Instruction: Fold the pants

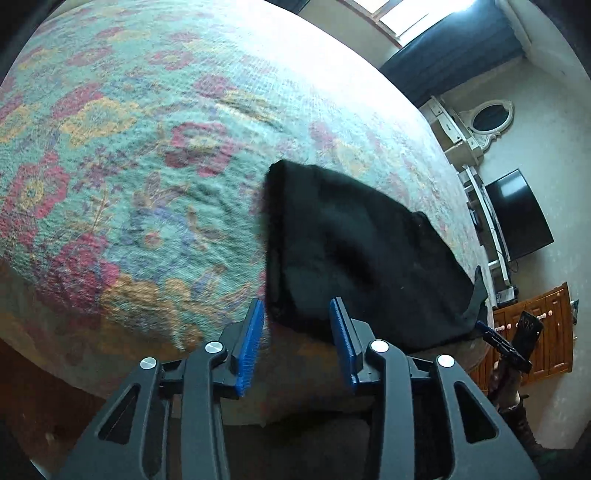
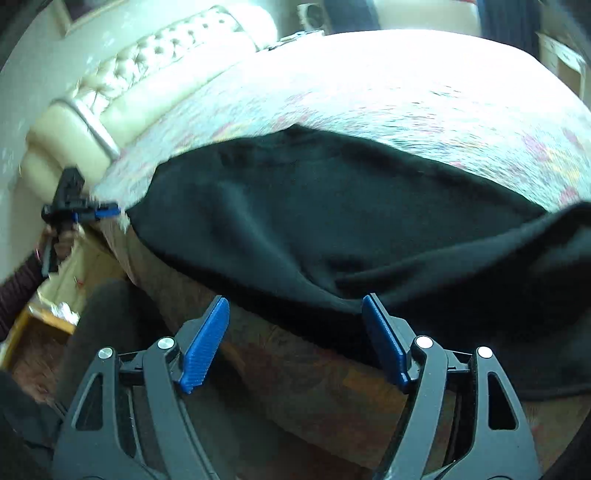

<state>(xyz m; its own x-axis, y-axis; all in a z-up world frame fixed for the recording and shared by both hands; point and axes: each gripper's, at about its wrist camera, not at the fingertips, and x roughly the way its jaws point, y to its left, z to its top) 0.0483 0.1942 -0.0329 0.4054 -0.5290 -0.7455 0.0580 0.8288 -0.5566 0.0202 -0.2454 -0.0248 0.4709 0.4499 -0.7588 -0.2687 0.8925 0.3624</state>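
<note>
Black pants (image 1: pixel 351 243) lie on the flowered bedspread (image 1: pixel 129 155) near the bed's front edge, partly hanging over it. In the right wrist view the pants (image 2: pixel 314 221) spread wide across the bed edge. My left gripper (image 1: pixel 297 325) is open and empty, just short of the pants' near left corner. My right gripper (image 2: pixel 295 325) is open and empty, its jaws at the pants' hanging front edge. The right gripper also shows in the left wrist view (image 1: pixel 506 347), and the left gripper shows in the right wrist view (image 2: pixel 85 214).
A cream tufted headboard (image 2: pixel 140 74) stands at the left. A dark TV (image 1: pixel 521 214), a white mirror dresser (image 1: pixel 476 125) and wooden drawers (image 1: pixel 535 332) line the wall. A curtained window (image 1: pixel 424 22) is behind the bed.
</note>
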